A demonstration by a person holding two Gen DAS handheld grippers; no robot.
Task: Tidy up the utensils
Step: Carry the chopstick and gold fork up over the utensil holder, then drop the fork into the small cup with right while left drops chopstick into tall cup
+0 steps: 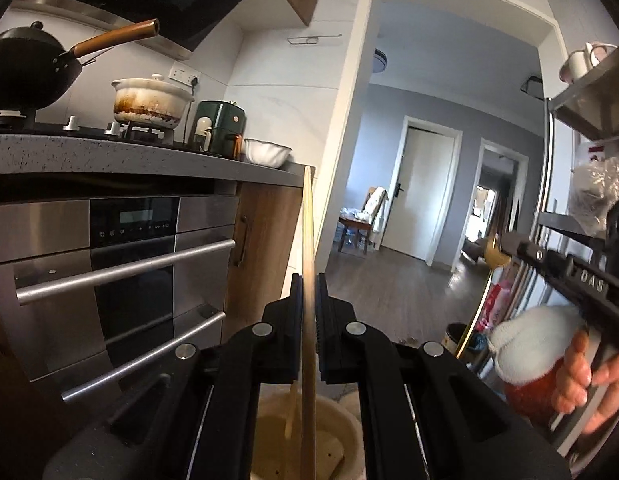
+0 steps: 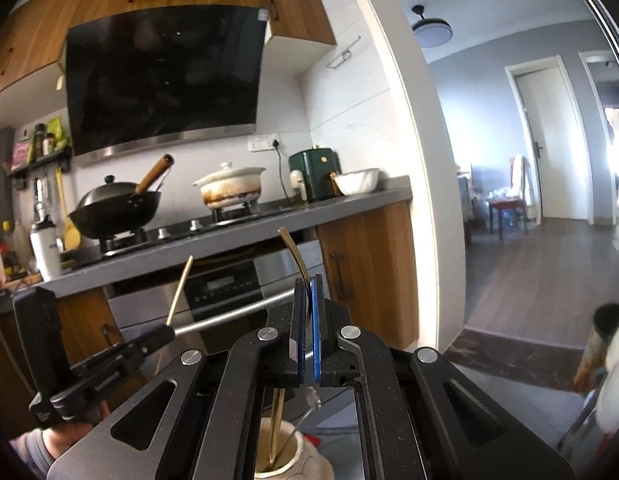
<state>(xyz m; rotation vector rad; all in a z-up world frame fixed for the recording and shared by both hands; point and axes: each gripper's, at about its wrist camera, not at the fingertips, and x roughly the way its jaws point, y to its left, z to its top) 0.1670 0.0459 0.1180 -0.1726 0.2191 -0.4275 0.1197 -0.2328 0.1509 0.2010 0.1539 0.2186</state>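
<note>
My left gripper (image 1: 308,280) is shut on a long wooden chopstick (image 1: 307,232) that stands upright, its lower end in a cream utensil holder (image 1: 341,420) below the jaws. My right gripper (image 2: 307,284) is shut on a gold fork (image 2: 295,252), tines up, its handle reaching down into the cream holder (image 2: 293,452), which also holds a clear-handled utensil (image 2: 311,400). The left gripper (image 2: 165,330) with the chopstick (image 2: 179,292) shows at the left of the right wrist view. The right gripper (image 1: 509,246) with the fork (image 1: 494,256) shows at the right of the left wrist view.
A grey counter (image 2: 349,200) carries a black wok (image 2: 113,208), a white clay pot (image 2: 233,190), a green appliance (image 2: 315,172) and a white bowl (image 2: 355,182). A steel oven (image 1: 121,264) sits below. A doorway (image 1: 429,200) opens onto wood floor. Metal shelving (image 1: 581,112) stands right.
</note>
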